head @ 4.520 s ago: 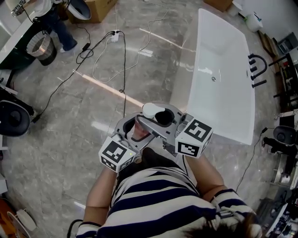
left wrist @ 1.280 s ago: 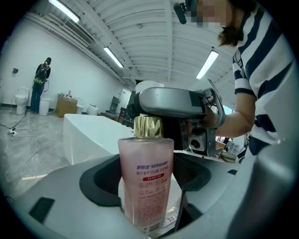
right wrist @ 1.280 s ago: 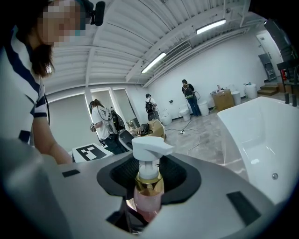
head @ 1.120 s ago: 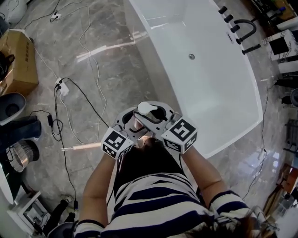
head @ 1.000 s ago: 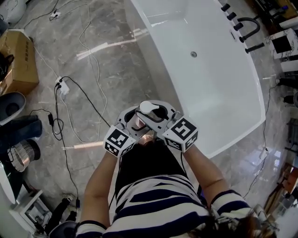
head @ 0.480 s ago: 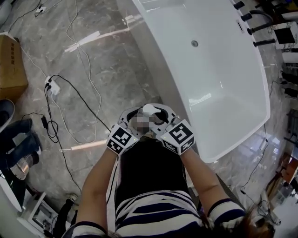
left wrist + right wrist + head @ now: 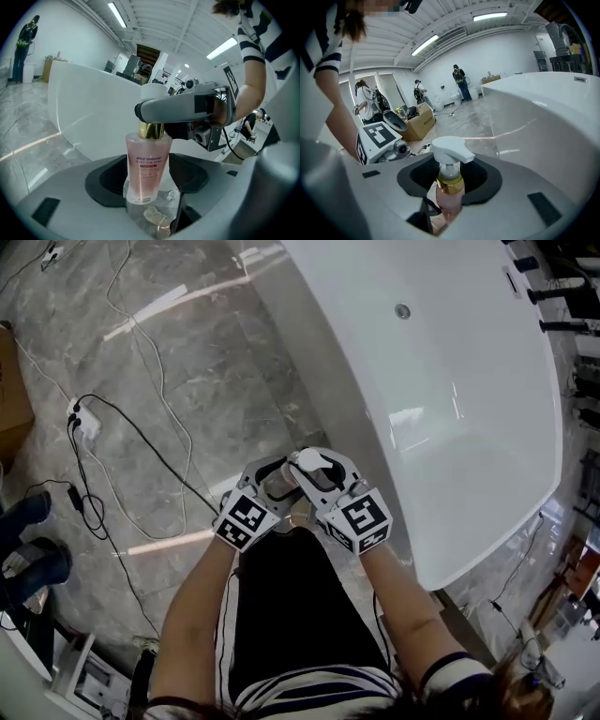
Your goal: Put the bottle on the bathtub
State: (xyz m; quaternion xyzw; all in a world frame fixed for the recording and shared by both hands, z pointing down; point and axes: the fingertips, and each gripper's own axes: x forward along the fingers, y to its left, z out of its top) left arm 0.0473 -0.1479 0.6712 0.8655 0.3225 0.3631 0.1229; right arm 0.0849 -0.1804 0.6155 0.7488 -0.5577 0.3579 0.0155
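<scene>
A clear pink pump bottle (image 7: 281, 486) with a gold collar and a white pump head (image 7: 306, 461) hangs between both grippers, over the floor just left of the white bathtub (image 7: 469, 456). My left gripper (image 7: 272, 482) has just been closing its jaws with the bottle's lower body (image 7: 147, 168) between them, and its clear pads now touch the base. My right gripper (image 7: 317, 474) is shut on the bottle just under the collar (image 7: 450, 187). The tub wall (image 7: 84, 103) rises close ahead, and its rim (image 7: 543, 117) sits higher than the bottle.
Black and white cables (image 7: 141, 427) and a power strip (image 7: 80, 423) lie on the grey marble floor at the left. A black tap (image 7: 553, 282) stands at the tub's far end, past the drain (image 7: 402, 310). Two people (image 7: 459, 82) and a cardboard box (image 7: 419, 123) are far off.
Both grippers have sunk with the bottle, staying together. The tub's near wall now fills more of the head view, and the floor clutter at the left has slid away.
</scene>
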